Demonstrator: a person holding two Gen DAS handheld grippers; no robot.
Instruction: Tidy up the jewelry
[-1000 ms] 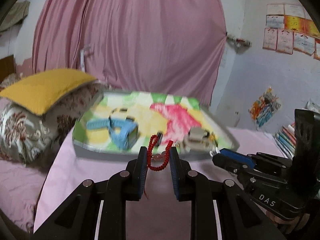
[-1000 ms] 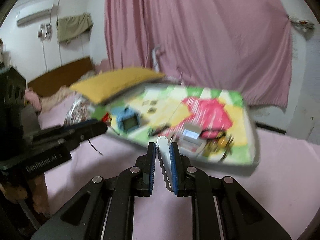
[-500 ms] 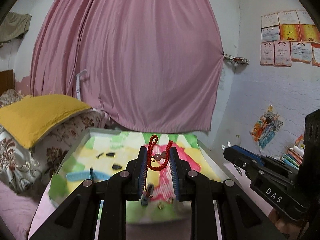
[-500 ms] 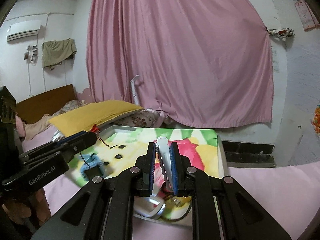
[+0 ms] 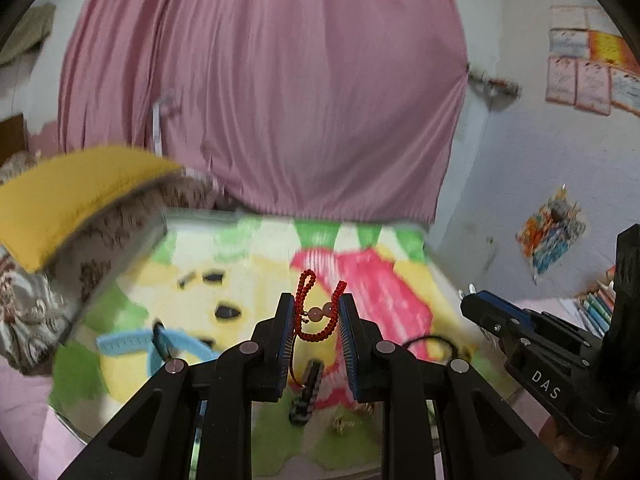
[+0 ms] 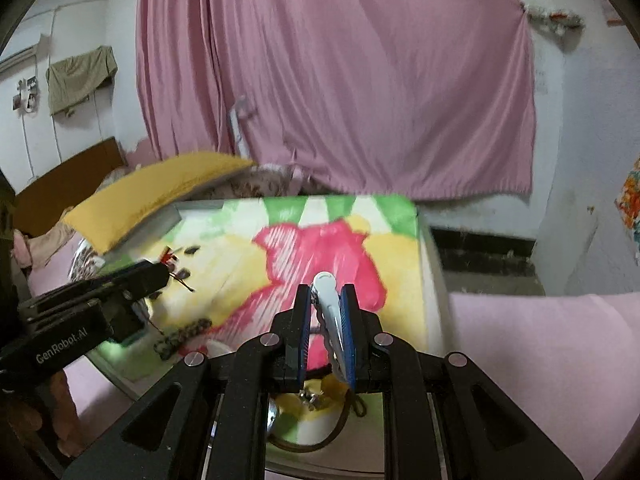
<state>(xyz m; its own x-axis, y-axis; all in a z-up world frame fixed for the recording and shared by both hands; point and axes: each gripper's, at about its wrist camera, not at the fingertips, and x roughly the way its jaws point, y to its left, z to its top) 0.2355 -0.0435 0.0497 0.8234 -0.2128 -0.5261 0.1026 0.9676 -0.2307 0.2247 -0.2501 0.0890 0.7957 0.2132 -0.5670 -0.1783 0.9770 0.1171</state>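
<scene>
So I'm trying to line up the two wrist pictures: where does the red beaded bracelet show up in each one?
Left wrist view: the red beaded bracelet sits at centre, pinched between the left hand-held gripper fingers, above the colourful tray.
Right wrist view: only a red scrap of it peeks out at the left hand-held gripper's tip, at mid-left.
Shared landmark: the yellow pillow, left of the tray in both.

Pillow (image 5: 76,188) left of tray (image 5: 360,240)

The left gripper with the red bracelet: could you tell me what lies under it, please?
Under the left gripper and its red bracelet lies the colourful tray, with a dark braided band below the fingers. The black body hides whatever lies nearer.
</scene>
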